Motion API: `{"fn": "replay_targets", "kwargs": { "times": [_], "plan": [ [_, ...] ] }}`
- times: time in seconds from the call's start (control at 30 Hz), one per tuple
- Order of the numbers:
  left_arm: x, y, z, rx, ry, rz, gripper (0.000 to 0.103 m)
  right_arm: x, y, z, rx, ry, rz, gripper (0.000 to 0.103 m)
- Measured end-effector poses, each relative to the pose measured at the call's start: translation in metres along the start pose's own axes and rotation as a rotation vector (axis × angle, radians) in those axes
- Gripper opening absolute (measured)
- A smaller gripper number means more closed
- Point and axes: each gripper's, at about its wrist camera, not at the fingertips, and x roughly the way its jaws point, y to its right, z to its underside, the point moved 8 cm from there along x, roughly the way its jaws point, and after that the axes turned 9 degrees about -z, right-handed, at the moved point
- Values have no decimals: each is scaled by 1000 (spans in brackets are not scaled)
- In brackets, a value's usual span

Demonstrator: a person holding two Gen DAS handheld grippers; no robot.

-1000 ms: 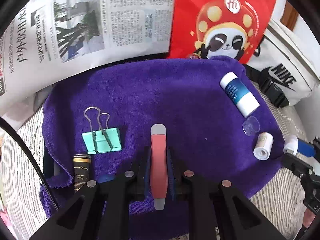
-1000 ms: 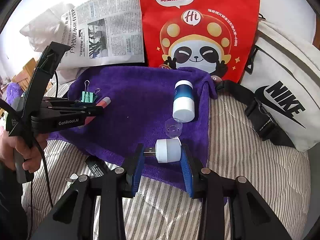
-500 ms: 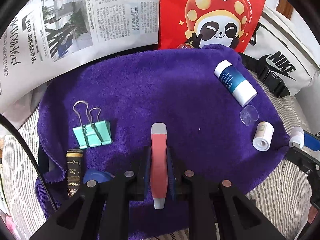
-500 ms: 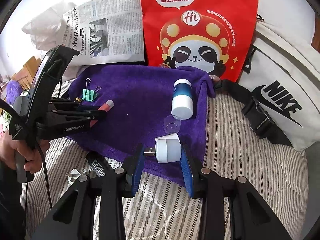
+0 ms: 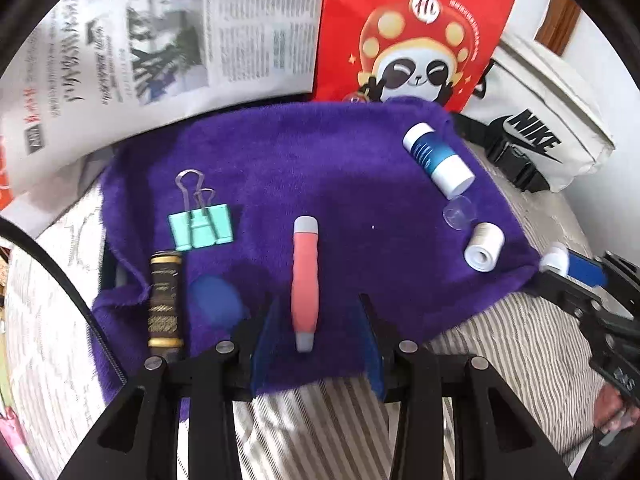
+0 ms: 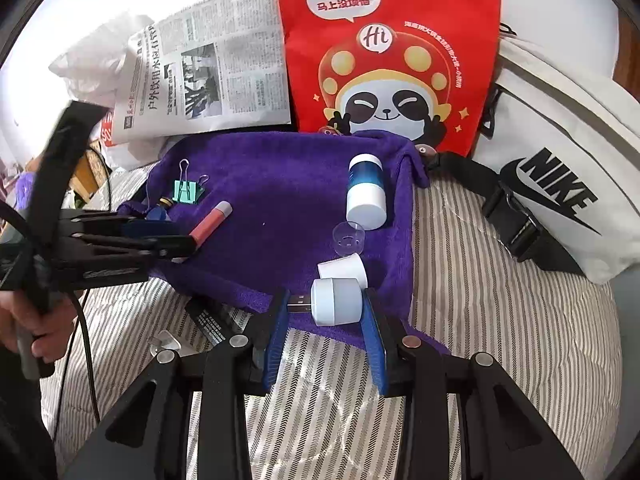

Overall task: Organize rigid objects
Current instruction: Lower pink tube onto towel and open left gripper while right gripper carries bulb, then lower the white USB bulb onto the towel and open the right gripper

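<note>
A purple towel (image 5: 320, 168) carries the objects. A pink pen-like stick (image 5: 305, 280) lies on it between the spread jaws of my left gripper (image 5: 316, 330), which is open and not touching it. Left of it lie a mint binder clip (image 5: 200, 229), a dark gold-printed tube (image 5: 165, 300) and a blue disc (image 5: 216, 304). At the right lie a blue-white bottle (image 5: 438, 160), a clear cap (image 5: 459, 213) and a white tape roll (image 5: 484, 252). My right gripper (image 6: 326, 312) is shut on a white USB plug (image 6: 335, 301) at the towel's front edge.
A red panda bag (image 6: 392, 60), a newspaper (image 6: 208, 80) and a white Nike bag (image 6: 560, 184) stand behind the towel. The striped bedding (image 6: 500, 320) lies around it. A black flat item (image 6: 208, 320) lies under the towel's front edge.
My left gripper has opened and let go of the pink stick, which now lies on the towel, and has drawn back. My right gripper still holds the plug.
</note>
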Motion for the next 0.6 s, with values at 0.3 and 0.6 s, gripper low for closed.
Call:
{"fn": "replay_targets", "kwargs": {
  "times": [0.3,0.6],
  "plan": [
    [-31,-27,32,-34,34,-15,38,3,-7,-3,-13,5,-2,36],
    [-47,-59,64,-82,55,-23,45,39,-16,-18,-15,-28,-3,36]
  ]
}}
